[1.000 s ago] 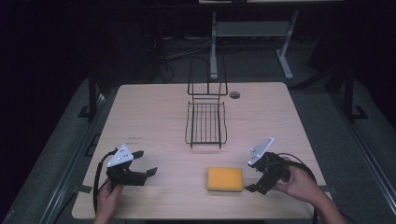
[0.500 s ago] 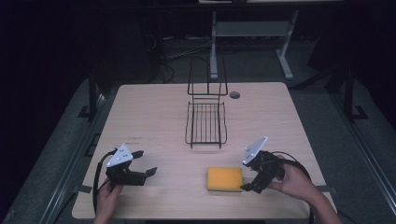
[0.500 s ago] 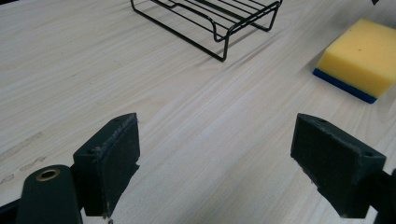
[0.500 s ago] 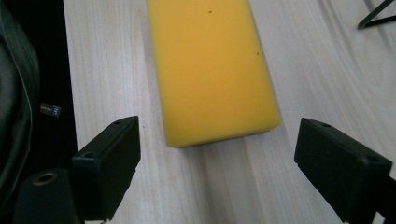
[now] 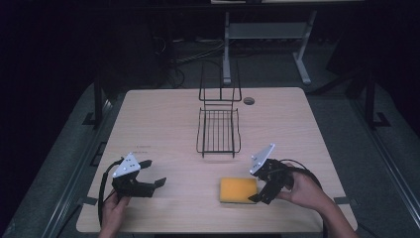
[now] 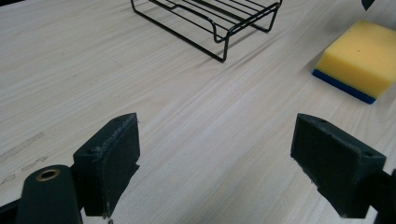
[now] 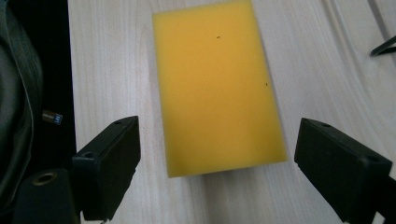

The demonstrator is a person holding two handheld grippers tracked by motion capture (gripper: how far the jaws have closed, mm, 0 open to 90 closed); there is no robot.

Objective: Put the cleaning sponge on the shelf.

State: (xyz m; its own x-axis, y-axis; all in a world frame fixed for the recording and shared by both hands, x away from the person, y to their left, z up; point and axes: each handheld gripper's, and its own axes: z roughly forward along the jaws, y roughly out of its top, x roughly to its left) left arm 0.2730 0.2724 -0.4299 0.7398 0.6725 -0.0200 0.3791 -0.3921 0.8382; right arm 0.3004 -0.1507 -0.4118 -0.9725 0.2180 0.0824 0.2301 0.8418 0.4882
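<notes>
Right tool: the right tool [image 5: 261,191] has slid in toward the sponge [image 5: 238,190] over the last second; its jaws are spread wide, straddling the sponge's near end without touching.
Meaning: I'd judge a pinch on the sponge comes next.
Sponge: one, yellow over blue, flat on the worktop [image 5: 163,124], on the near side of the wire rack [image 5: 218,130].
Left tool: the left tool [image 5: 151,174] is spread and empty, well left of the sponge, unmoved.
Count: two tools, one sponge, one rack.
</notes>
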